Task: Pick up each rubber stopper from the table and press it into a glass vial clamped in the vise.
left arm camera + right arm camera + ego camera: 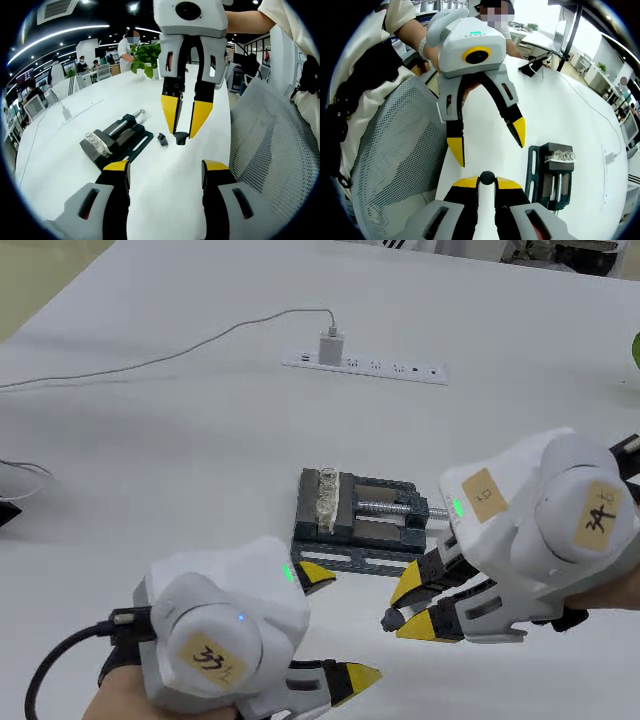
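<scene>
White table (200, 440) carried the vise (355, 525) clamping vials (327, 498), none visibly stoppered. Right gripper (181, 132) pinched a stopper (486, 177) near the vise; a second stopper (162, 139) lay beside it. Left gripper (166, 167) stood spread, empty. No pressing was yet done.

A long white power strip (365, 366) lies flat toward the far side in the head view. A white cube-shaped charger (331, 345) is plugged in near its left end, and a thin white cable (150, 362) runs from the charger's top away to the left. Another thin white wire (25, 472) loops at the left edge, near a dark object (5, 512) too cropped to identify. In the left gripper view, a leafy green potted plant (145, 56) stands far back, a person in a white top (127, 50) just beside it, and a grey mesh chair back (265, 135) fills the right.
</scene>
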